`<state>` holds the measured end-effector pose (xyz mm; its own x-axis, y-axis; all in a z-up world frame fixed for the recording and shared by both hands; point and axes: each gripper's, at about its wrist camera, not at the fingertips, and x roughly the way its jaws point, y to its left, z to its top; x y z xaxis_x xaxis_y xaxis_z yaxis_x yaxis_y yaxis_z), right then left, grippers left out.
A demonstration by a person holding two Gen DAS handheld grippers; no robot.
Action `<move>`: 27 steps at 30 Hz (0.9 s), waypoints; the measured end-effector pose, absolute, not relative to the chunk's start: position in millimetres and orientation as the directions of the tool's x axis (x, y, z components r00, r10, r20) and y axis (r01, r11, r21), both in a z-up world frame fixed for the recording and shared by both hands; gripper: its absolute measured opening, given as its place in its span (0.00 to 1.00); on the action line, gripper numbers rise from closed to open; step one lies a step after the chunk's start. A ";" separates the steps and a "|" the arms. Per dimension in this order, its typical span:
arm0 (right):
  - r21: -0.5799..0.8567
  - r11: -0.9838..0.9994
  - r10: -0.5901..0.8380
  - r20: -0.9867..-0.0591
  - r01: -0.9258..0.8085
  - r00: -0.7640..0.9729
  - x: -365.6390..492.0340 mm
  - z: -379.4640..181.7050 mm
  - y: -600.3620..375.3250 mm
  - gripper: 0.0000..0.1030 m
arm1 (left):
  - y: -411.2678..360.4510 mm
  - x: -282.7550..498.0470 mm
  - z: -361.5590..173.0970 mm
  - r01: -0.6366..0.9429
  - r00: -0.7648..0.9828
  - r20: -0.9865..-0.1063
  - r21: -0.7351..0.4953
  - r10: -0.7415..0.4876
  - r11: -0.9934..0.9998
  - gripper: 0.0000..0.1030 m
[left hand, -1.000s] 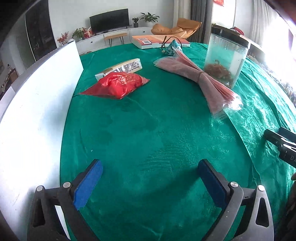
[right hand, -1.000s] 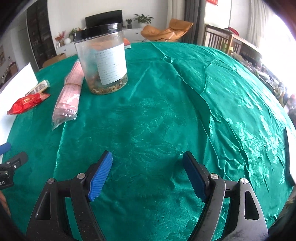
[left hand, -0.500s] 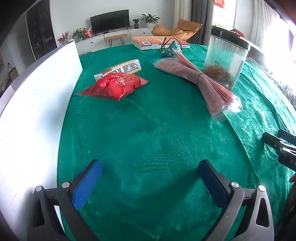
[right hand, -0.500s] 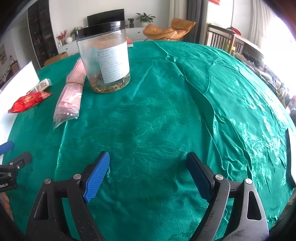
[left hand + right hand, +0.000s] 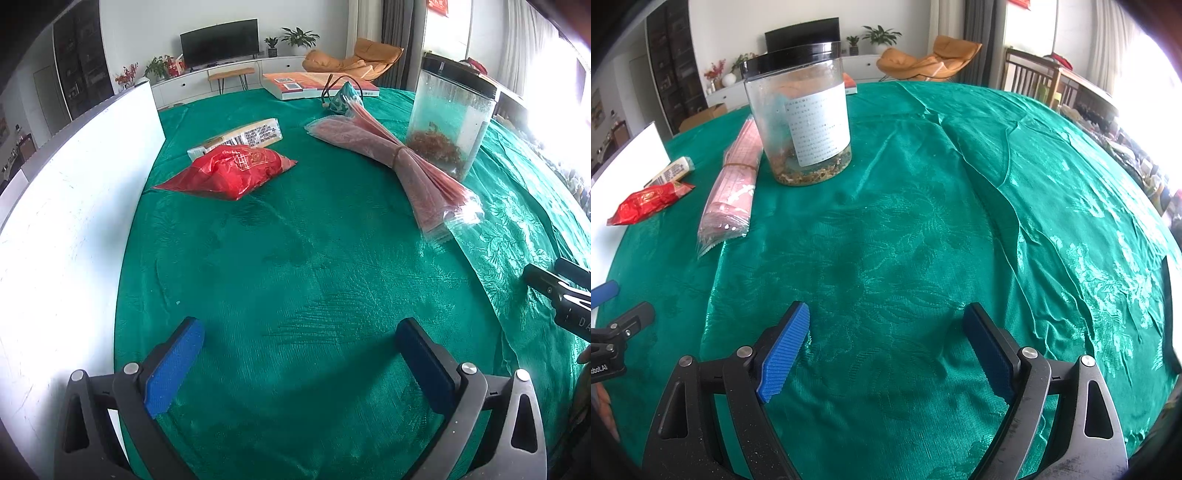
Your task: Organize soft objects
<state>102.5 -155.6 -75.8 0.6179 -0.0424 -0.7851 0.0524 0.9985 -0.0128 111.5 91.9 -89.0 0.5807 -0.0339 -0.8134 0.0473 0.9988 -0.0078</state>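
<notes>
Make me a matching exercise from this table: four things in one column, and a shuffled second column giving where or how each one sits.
Things:
1. red bag
2. clear jar
3. pink bundle
4. book

Places or states:
A. upright, black lid on, dried bits at the bottom
B. flat at the far edge of the table
C. lying near the white board, a labelled packet just behind it
D. tied round the middle, lying beside the jar

Pairs: 1-C, 2-A, 3-D, 4-B
</notes>
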 end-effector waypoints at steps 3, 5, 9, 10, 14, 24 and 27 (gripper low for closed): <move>-0.013 0.999 -0.042 -0.785 0.053 0.618 102.4 -75.8 -155.6 0.86 | 92.0 111.6 -89.1 0.047 0.581 -0.813 -0.008 -0.034 0.999 1.00; -0.013 0.999 -0.042 -0.785 0.053 0.618 102.3 -75.7 -155.6 0.86 | 92.0 111.8 -89.2 0.047 0.581 -0.813 -0.008 -0.034 0.999 1.00; -0.012 0.999 -0.042 -0.785 0.053 0.618 102.2 -75.6 -155.7 0.86 | 92.0 111.8 -89.3 0.047 0.581 -0.813 -0.009 -0.035 0.999 1.00; -0.012 0.999 -0.042 -0.785 0.053 0.618 102.2 -75.6 -155.7 0.86 | 92.0 112.0 -89.3 0.047 0.581 -0.813 -0.009 -0.035 0.999 1.00; -0.012 0.999 -0.042 -0.785 0.053 0.618 102.1 -75.5 -155.8 0.86 | 92.1 112.0 -89.4 0.048 0.582 -0.812 -0.010 -0.036 0.999 1.00; -0.012 0.999 -0.042 -0.785 0.053 0.618 101.9 -75.3 -155.8 0.86 | 91.3 112.3 -88.9 0.047 0.584 -0.811 -0.015 -0.040 0.999 1.00; -0.012 0.999 -0.042 -0.785 0.053 0.618 101.9 -75.3 -155.8 0.86 | 91.5 112.9 -87.6 0.047 0.585 -0.810 -0.017 -0.042 0.999 1.00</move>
